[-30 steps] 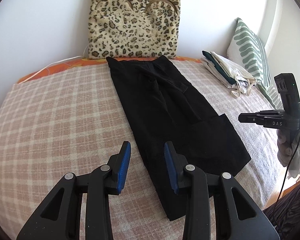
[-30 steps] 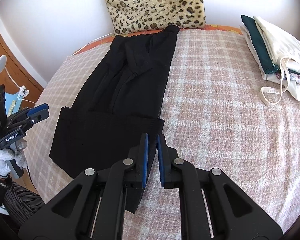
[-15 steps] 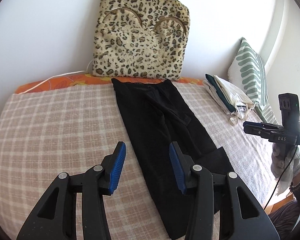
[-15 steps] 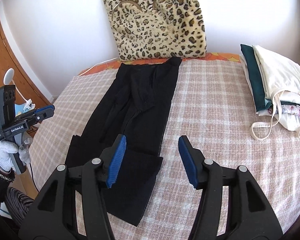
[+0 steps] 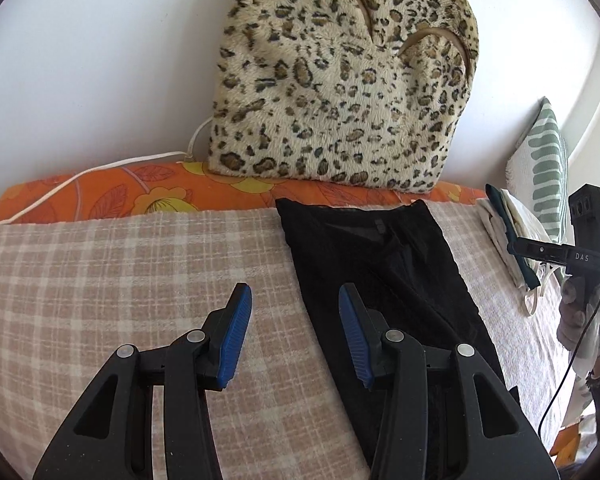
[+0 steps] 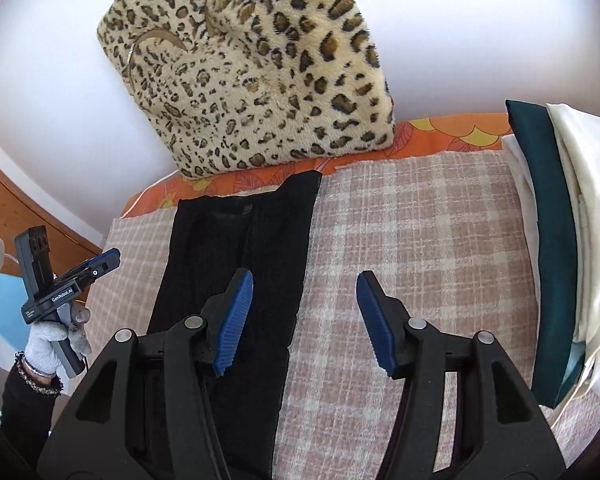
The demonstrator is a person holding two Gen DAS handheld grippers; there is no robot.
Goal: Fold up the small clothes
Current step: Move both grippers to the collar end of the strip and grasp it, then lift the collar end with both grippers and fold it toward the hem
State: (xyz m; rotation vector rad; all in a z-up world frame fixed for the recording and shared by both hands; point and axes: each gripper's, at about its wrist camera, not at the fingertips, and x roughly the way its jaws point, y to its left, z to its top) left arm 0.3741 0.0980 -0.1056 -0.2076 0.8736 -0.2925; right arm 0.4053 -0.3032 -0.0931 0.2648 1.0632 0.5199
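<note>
Reaching toward the far waistband: the black garment [image 5: 380, 272] lies lengthwise on the bed between left tongs [image 5: 295, 334] and right tongs [image 6: 305, 320], both open and empty. Next, grip both waist corners.

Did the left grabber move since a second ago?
Yes. The left gripper went forward up the bed toward the leopard cushion, which now looks much bigger and closer in its view. Its jaws stand open over the blanket, holding nothing.
</note>
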